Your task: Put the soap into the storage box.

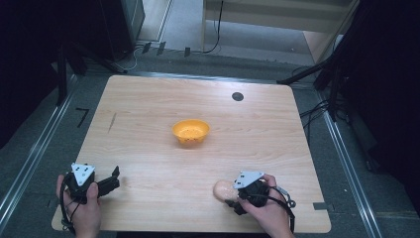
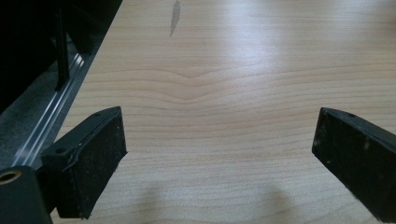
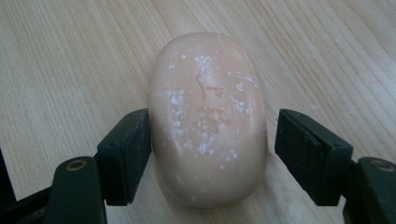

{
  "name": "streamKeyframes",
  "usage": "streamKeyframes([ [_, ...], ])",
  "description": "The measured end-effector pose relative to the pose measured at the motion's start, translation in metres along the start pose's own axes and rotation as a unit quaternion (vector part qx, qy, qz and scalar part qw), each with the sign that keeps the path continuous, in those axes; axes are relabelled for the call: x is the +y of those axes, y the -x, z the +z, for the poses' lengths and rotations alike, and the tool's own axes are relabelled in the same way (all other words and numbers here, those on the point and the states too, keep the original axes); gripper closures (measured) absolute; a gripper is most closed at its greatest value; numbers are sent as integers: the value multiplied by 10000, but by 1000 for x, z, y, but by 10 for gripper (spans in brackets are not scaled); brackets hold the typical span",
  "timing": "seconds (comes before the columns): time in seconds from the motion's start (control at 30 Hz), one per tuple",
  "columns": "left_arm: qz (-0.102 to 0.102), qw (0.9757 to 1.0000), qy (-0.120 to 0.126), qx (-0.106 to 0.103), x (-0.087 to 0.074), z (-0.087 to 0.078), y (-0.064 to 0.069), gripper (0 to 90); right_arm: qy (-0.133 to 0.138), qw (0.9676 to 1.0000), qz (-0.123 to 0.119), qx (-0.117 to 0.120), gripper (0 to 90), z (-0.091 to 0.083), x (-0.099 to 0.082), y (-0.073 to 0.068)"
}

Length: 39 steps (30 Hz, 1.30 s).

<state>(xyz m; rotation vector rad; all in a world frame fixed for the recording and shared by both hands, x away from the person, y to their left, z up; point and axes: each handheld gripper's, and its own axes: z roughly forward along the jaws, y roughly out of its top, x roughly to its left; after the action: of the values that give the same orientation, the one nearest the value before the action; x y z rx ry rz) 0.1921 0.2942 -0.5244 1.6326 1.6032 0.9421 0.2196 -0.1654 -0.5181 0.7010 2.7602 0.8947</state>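
Observation:
A pale peach bar of soap [image 1: 222,190] [image 3: 208,116] lies flat on the wooden table [image 1: 148,109] near its front edge, right of centre. My right gripper [image 1: 229,197] [image 3: 212,149] straddles the soap. Its left pad [image 3: 128,156] touches the soap's side, while a narrow gap shows between the right pad [image 3: 303,154] and the soap. An orange bowl [image 1: 190,131] sits at mid-table, with nothing visible inside. My left gripper [image 1: 115,178] [image 2: 219,154] rests at the front left, open wide over bare wood.
A small black round spot [image 1: 237,96] marks the table's far right part. Dark stands and cables surround the table on the floor. A metal rail [image 2: 51,126] runs along the table's left edge.

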Motion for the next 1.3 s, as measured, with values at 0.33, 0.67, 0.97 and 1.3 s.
streamKeyframes([
  [0.33, 14, 10000, 2, -3, 0, 0, 0, 33, -107, 9999, 4, 8, 312, 10, 3, -4],
  [0.67, 27, 10000, 10, 6, 0, 0, 1, 33, 52, 9999, 37, 157, 325, 10, -2, 2],
  [0.97, 37, 10000, 4, -2, 0, 0, 1, 33, 11, 9998, -8, 192, 333, 10, -1, 3],
  [1.3, 25, 10000, 4, -15, 0, 0, 1, 33, 38, 9992, -107, 373, 334, 2, 4, 10],
])
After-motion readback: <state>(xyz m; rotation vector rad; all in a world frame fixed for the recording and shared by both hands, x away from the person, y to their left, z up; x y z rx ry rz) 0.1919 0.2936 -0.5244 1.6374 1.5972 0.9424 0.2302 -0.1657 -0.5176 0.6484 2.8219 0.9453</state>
